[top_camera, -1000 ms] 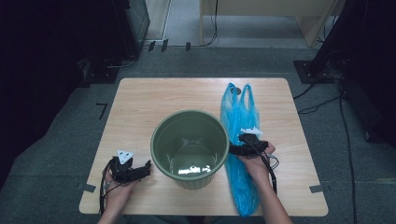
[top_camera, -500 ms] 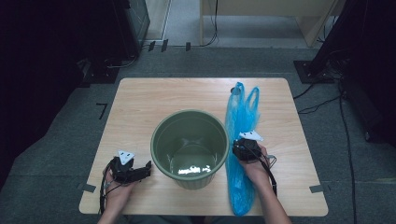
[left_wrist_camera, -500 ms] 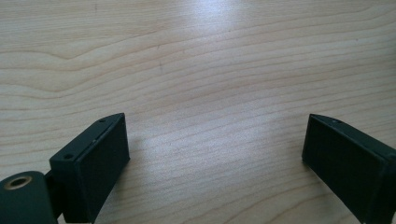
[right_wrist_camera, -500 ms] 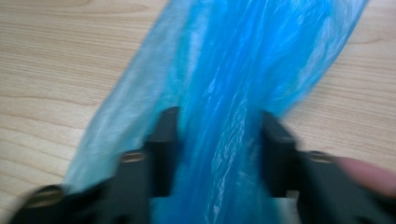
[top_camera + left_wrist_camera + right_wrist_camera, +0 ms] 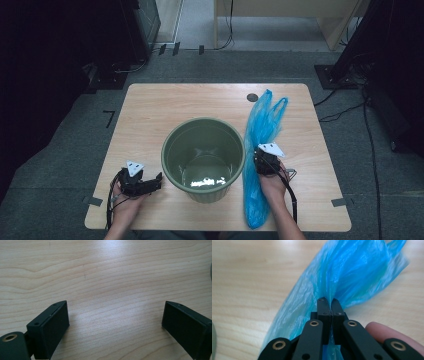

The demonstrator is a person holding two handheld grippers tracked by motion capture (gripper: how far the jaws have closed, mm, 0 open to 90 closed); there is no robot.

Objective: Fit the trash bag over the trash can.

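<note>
A green plastic bucket [image 5: 203, 157] stands upright and empty in the middle of the wooden table [image 5: 150, 110]. A long blue plastic bag [image 5: 260, 135] lies stretched along the table to the bucket's right, its handles at the far end. My right gripper [image 5: 264, 159] is shut on the bag near its middle; in the right gripper view the closed jaws pinch the blue plastic bag [image 5: 342, 272]. My left gripper [image 5: 156, 181] rests low over the table at the bucket's near left, open, with bare wood between its fingers [image 5: 50, 327].
A round cable hole [image 5: 252, 97] sits in the table's far side beside the bag's handles. Grey tape marks [image 5: 339, 202] lie at the near corners. Dark equipment and cables surround the table on the carpet.
My right gripper has pulled the bag toward the near edge and a little left; the bag now lies straighter beside the bucket. The left gripper has stayed put.
</note>
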